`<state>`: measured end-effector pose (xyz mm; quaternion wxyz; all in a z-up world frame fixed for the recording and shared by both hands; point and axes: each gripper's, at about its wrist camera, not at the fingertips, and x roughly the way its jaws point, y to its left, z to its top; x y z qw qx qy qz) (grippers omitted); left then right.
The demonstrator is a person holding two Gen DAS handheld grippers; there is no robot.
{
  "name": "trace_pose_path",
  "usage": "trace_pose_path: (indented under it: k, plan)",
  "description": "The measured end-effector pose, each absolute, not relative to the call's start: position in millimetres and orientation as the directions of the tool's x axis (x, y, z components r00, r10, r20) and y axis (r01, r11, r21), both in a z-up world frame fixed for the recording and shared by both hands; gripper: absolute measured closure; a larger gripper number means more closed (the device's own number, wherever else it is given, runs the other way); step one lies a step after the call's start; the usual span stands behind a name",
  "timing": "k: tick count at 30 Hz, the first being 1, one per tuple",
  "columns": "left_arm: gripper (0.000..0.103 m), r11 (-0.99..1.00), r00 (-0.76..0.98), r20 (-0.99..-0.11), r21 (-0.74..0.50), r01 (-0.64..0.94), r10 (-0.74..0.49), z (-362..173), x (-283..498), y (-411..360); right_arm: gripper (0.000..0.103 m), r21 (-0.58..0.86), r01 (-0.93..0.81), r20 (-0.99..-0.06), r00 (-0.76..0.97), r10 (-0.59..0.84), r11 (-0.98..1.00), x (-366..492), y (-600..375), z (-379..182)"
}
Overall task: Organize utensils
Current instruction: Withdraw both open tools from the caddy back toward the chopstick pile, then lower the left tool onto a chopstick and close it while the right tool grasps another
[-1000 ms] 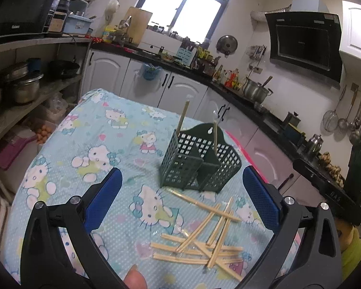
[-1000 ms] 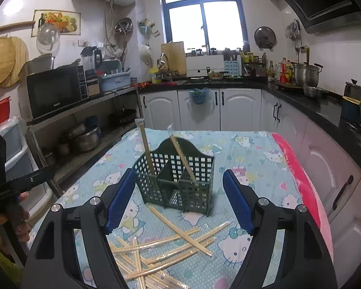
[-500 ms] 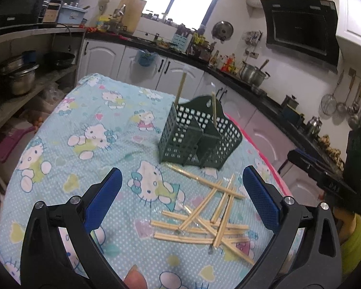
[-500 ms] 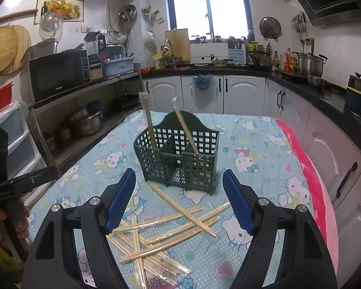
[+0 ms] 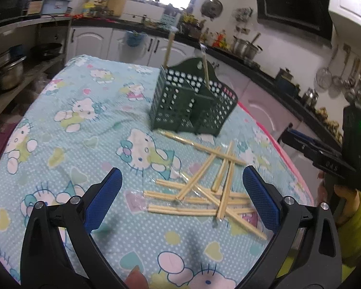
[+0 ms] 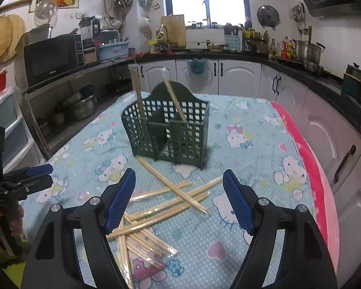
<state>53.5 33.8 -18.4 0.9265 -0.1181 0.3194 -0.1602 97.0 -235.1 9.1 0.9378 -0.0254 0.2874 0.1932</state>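
Both the left gripper (image 5: 182, 193) and right gripper (image 6: 179, 198) hover with fingers released above loose chopsticks (image 6: 166, 204) scattered before a green basket (image 6: 167, 130) on the counter (image 5: 84, 130).

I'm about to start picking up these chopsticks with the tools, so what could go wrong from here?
1. The loose chopsticks lie crossed in a pile, so gripping one may drag or flick its neighbours.
2. The green basket looks light; a nudge could tip it and spill the two chopsticks standing inside.
3. The quilted cloth might bunch.
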Motion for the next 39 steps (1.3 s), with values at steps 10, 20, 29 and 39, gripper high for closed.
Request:
trace_pose_path:
  k: [10, 20, 29, 39]
  plan:
    - [0.020, 0.909, 0.651, -0.635, -0.300, 0.288, -0.416, -44, 61, 15, 0.031, 0.081, -0.347, -0.611, 0.724, 0.321, 0.935, 107, -245, -21]
    - [0.049, 0.915, 0.598, -0.692, -0.290, 0.282, -0.404, -69, 73, 11, 0.031, 0.094, -0.336, -0.649, 0.693, 0.314, 0.937, 117, -247, -41]
    - [0.058, 0.910, 0.594, -0.690, -0.291, 0.294, -0.413, -76, 82, 7, 0.031, 0.114, -0.351, -0.690, 0.645, 0.328, 0.930, 130, -245, -58]
    - [0.075, 0.911, 0.591, -0.695, -0.293, 0.289, -0.411, -81, 90, 10, 0.046, 0.120, -0.366, -0.739, 0.588, 0.330, 0.923, 151, -248, -81]
